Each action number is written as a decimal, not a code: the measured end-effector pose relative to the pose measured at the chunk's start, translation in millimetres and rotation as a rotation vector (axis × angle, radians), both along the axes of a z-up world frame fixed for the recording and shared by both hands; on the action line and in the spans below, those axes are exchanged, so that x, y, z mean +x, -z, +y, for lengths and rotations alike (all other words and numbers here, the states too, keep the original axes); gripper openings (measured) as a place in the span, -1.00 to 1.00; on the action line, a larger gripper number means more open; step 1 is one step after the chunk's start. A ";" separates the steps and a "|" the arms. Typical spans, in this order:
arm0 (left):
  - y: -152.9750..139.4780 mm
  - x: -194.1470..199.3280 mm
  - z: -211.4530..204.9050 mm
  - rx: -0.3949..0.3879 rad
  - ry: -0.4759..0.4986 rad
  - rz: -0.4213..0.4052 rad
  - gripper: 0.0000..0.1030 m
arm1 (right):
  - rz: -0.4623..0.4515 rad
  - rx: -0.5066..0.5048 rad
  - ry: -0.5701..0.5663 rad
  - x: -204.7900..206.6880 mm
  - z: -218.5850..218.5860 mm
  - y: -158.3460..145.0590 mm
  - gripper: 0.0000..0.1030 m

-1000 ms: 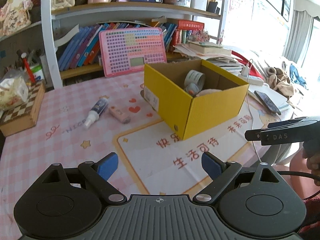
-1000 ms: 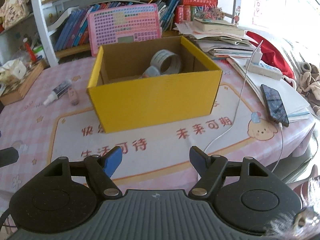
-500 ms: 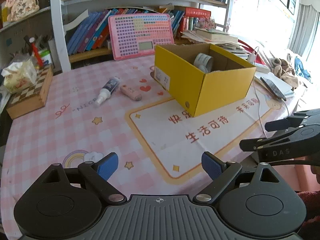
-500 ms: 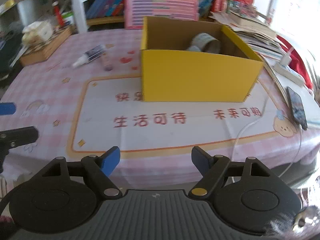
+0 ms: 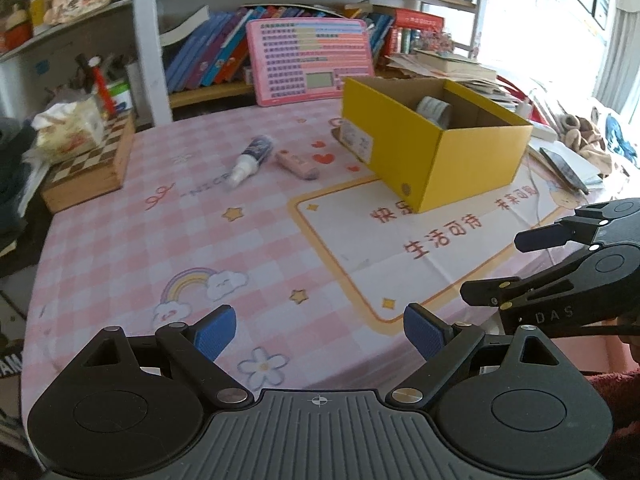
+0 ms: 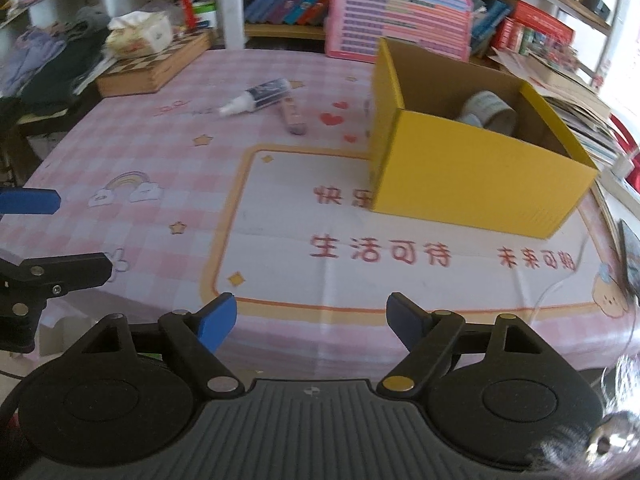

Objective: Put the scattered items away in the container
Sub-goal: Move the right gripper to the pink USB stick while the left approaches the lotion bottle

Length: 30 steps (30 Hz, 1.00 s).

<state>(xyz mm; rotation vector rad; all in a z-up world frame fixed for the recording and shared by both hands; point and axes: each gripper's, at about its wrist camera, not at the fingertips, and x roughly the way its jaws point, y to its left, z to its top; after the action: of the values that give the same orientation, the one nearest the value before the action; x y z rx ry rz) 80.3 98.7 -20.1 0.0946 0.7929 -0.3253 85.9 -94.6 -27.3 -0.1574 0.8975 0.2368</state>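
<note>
Both grippers have drawn back from the yellow box (image 5: 436, 152), the right gripper (image 6: 312, 316) just widening and, like the left gripper (image 5: 320, 326), released and empty; next, reach to eleven o'clock for the white-capped tube (image 5: 250, 156) and pink stick (image 5: 297, 164).

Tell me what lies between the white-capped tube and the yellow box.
A small pink stick lies on the tablecloth between the tube and the yellow box, nearer the tube. Both wrist views show it.

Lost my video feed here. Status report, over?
Both hand-held grippers, left and right, open, empty; right just widened. Tube and pink stick lie outside yellow box. Path clear.
</note>
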 end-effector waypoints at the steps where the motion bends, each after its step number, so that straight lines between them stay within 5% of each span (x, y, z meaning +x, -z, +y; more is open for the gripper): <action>1: 0.0 -0.4 2.9 -0.001 -0.008 -0.001 0.81 | -0.002 -0.003 -0.012 0.2 4.1 -0.3 0.60; 30: 3.0 33.6 32.0 -0.002 -0.108 -0.014 0.93 | -0.074 -0.060 -0.194 47.4 59.1 -6.0 0.64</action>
<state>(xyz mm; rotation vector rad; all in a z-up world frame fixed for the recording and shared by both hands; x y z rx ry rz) 113.9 130.7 -23.1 0.0521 0.7805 -0.2226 133.4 -35.5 -21.3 -0.3078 0.8166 0.3819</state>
